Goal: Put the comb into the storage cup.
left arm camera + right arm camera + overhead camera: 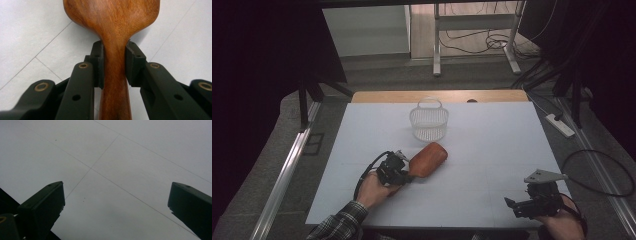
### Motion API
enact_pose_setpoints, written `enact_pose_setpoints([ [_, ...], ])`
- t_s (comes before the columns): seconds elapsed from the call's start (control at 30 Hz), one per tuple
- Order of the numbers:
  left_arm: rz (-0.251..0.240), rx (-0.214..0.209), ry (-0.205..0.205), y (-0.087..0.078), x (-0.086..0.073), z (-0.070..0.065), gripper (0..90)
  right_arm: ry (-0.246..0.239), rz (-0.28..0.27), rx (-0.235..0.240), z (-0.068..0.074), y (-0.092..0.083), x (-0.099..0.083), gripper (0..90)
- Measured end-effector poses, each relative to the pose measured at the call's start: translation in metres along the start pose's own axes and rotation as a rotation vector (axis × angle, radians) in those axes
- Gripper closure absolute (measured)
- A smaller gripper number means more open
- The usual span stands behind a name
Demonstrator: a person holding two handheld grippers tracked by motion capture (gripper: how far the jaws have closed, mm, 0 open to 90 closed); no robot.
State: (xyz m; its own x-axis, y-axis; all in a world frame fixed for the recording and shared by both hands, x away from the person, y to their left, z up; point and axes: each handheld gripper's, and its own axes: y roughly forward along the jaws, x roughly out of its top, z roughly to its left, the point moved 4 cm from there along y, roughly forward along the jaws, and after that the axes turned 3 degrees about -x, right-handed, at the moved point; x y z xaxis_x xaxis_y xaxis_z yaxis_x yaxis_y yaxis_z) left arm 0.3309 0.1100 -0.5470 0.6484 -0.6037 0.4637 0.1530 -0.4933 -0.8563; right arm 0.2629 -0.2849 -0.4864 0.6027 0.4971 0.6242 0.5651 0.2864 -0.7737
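Note:
A brown wooden spoon [429, 158] with a broad rounded head lies on the white table top [492, 145], just in front of a white mesh basket [429, 122]. My left gripper [409, 173] is shut on the spoon's narrow neck. In the left gripper view the spoon's neck [114, 75] runs between the two black pads [98, 62], and both pads press on the wood. Near the front right corner of the table my right gripper [512, 207] stands open. In the right gripper view the right gripper [116, 192] has only bare table between its wide-apart jaws.
The basket has a small handle and stands at the far middle of the table. A wooden strip [377, 96] edges the far side. Beyond it are dark curtains, desk legs [437, 45], floor cables and a power strip [562, 125] at the right.

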Motion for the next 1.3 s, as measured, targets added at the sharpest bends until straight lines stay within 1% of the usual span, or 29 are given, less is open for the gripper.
enact_pose_setpoints([
  [0.2,-0.015,0.002,0.02,-0.003,0.0,-0.002,71.4,-0.001,0.0,0.0,0.0,0.0,0.0,0.9],
  [0.33,-0.03,-0.006,0.026,-0.006,0.001,-0.003,71.4,-0.001,-0.001,0.0,0.0,0.0,0.0,0.9],
  [0.63,-0.09,-0.03,0.039,-0.015,0.002,-0.005,71.3,-0.001,-0.009,0.0,0.0,-0.001,0.0,0.8],
  [0.83,-0.126,-0.031,0.051,-0.022,0.003,-0.008,71.3,0.003,-0.023,-0.002,0.0,-0.002,0.001,0.0],
  [0.93,-0.149,-0.031,0.055,-0.027,0.003,-0.009,71.3,0.014,-0.03,0.002,-0.001,-0.003,0.001,0.0],
  [1.0,-0.154,-0.033,0.057,-0.028,0.003,-0.01,71.3,0.016,-0.035,0.005,-0.001,-0.004,0.001,0.0],
  [1.03,-0.167,-0.031,0.061,-0.03,0.003,-0.01,71.2,0.022,-0.042,0.02,0.0,-0.004,0.002,0.0],
  [1.07,-0.171,-0.035,0.062,-0.032,0.003,-0.01,71.2,0.022,-0.045,0.023,0.0,-0.004,0.002,0.0],
  [1.2,-0.189,-0.035,0.066,-0.036,0.002,-0.011,71.2,0.02,-0.076,0.027,0.001,-0.006,0.005,0.0],
  [1.3,-0.207,-0.03,0.073,-0.04,0.003,-0.012,71.2,0.007,-0.097,0.028,0.001,-0.007,0.008,0.0],
])
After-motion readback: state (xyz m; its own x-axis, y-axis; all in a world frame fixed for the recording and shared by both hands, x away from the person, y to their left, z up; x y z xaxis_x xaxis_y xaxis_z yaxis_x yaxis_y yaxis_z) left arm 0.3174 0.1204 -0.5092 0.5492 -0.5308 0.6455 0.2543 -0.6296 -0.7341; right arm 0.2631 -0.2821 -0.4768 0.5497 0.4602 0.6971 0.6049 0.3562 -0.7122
